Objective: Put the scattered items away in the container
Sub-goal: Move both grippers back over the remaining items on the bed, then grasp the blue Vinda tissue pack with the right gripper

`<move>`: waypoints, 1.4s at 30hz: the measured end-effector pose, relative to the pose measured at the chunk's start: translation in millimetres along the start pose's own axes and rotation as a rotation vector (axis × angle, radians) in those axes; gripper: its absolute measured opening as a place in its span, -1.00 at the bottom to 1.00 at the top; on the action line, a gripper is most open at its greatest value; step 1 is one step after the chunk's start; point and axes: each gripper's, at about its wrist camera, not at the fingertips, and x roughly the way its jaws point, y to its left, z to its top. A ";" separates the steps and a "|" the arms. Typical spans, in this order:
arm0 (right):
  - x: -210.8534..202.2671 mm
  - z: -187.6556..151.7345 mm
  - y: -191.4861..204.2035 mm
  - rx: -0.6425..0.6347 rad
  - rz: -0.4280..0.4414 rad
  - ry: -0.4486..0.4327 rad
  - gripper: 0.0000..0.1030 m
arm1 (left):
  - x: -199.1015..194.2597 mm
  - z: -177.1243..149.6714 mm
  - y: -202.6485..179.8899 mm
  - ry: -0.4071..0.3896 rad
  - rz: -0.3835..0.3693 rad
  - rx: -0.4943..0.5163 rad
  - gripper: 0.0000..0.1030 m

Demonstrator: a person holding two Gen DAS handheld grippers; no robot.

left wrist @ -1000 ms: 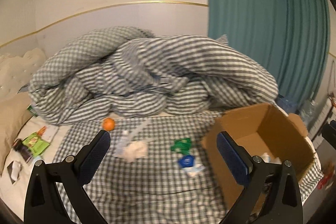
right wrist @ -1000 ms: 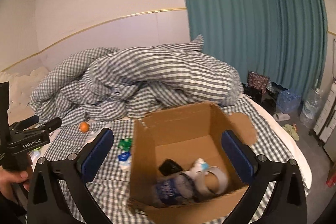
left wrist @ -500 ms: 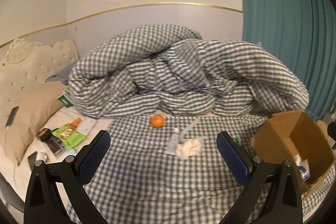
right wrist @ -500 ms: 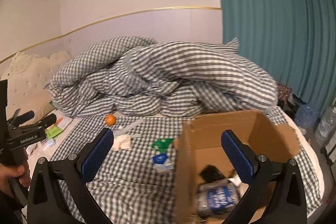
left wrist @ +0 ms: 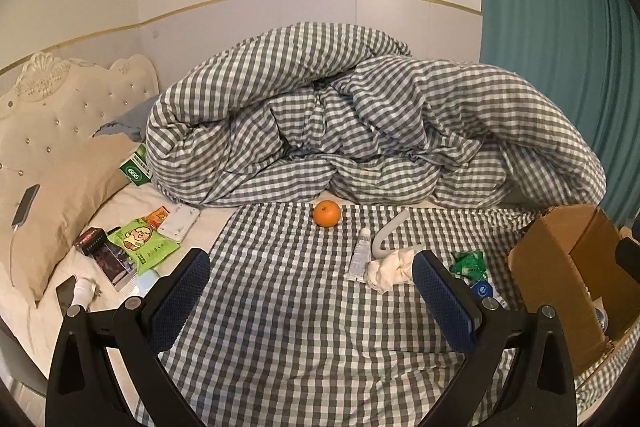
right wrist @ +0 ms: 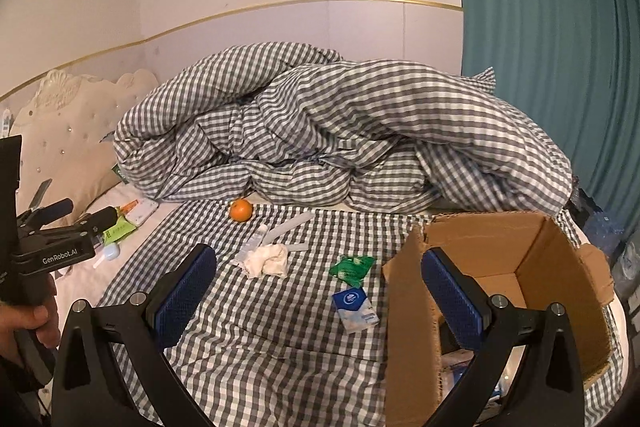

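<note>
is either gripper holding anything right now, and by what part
Nothing is held. The left gripper and right gripper are both open and empty above the bed.

both wrist views look forward over the bed (left wrist: 280, 327) toward the duvet (right wrist: 340, 139); both share the orange (left wrist: 327, 213), the right sits nearer the box (right wrist: 520, 267).

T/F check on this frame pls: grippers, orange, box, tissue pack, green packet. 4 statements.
1. Both grippers, left gripper and right gripper, are open and hold nothing. True.
2. The orange sits inside the cardboard box. False: it lies on the checked sheet near the duvet.
3. The blue tissue pack lies outside the box. True.
4. The green packet is gripped by the right gripper. False: it lies on the sheet.
</note>
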 end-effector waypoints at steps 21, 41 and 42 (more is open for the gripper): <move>144.5 -57.1 -8.0 -0.011 0.032 0.250 0.99 | 74.6 -22.7 4.3 0.116 -0.012 -0.005 1.00; 262.1 -105.7 -46.0 -0.002 -0.070 0.480 0.52 | 164.9 -40.7 -30.3 0.219 -0.054 0.021 1.00; 265.0 -107.2 -47.2 -0.001 -0.075 0.489 0.52 | 168.2 -40.7 -33.1 0.220 -0.060 0.021 1.00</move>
